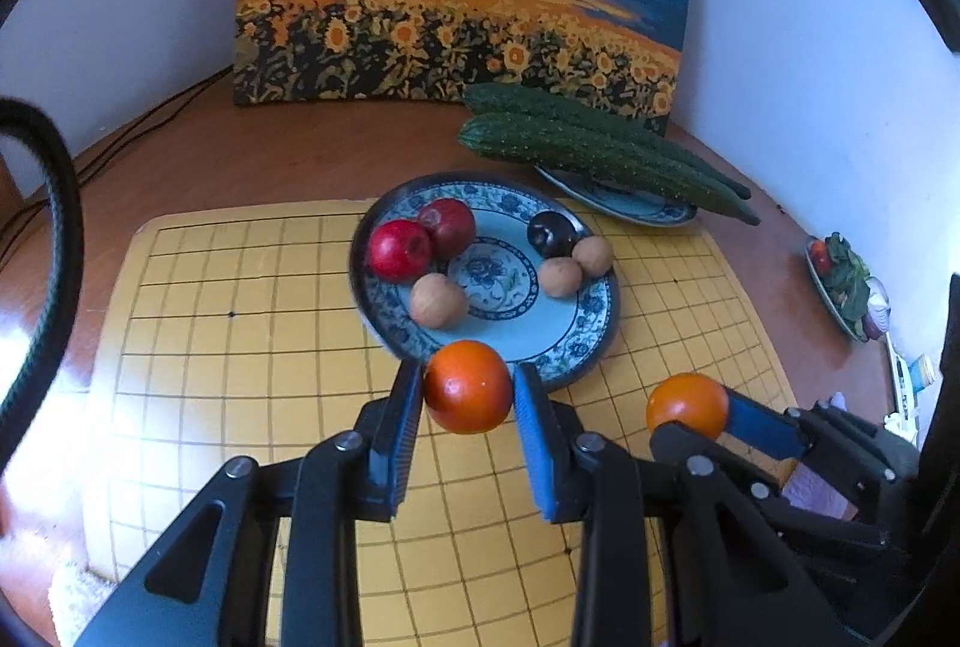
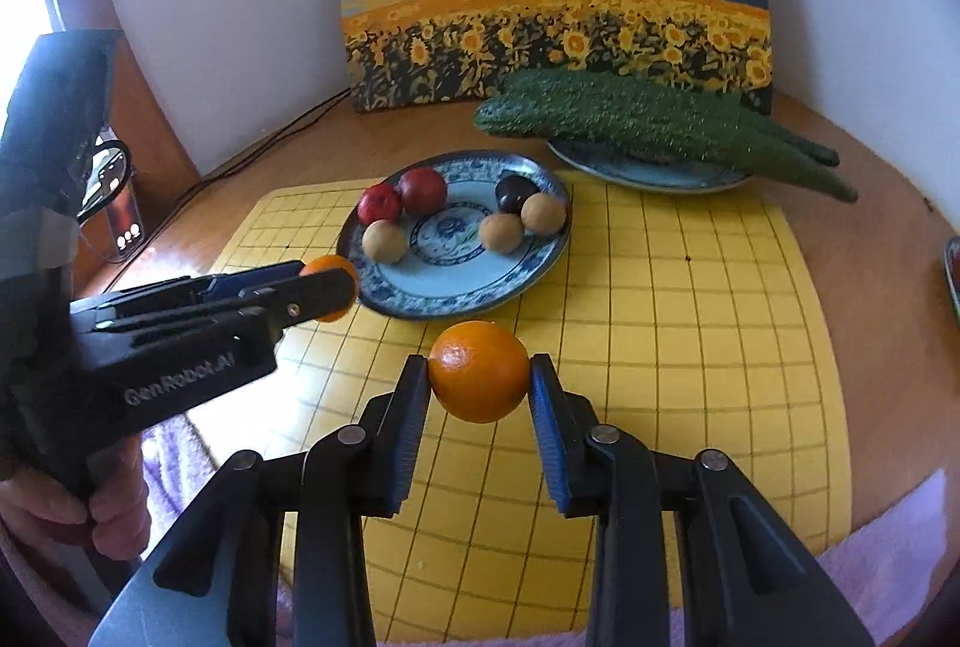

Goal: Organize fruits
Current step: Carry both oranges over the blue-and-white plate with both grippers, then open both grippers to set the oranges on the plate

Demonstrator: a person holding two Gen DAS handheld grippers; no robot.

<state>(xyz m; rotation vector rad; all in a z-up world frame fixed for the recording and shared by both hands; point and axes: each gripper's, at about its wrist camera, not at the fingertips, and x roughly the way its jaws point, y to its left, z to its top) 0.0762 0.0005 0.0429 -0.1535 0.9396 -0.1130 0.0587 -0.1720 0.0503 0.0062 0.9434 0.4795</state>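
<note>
**Two oranges in carry, fruit plate just ahead**

Step in hand, as I judge it: transport. Both fruits are lifted off the yellow grid mat [image 2: 690,323] and headed for the blue-patterned plate [image 1: 576,341].

Left gripper [image 1: 468,389]: jaws clamped on a deep-orange fruit [image 1: 468,386], pads pressing both flanks. It hangs just over the plate's near rim.

Right gripper [image 2: 479,377]: closed on a lighter orange [image 2: 479,371], held at its widest part, above the mat and a little short of the plate edge.

Plate contents: two red apples [image 1: 420,239] at the back left, a dark plum-like fruit [image 1: 551,233] at the back right, three tan round fruits [image 1: 438,300] around the centre. The near half is bare.

Behind, on the table [image 1: 270,155]: cucumbers [image 1: 600,149] on a second plate.

Next move, by my reckoning: carry each orange over the near rim, lower into the bare near part, then release close to the surface. Round fruit rolls, and the two grippers sit near each other, so setting down one at a time looks safer. Avoid nudging the tan fruits.
</note>
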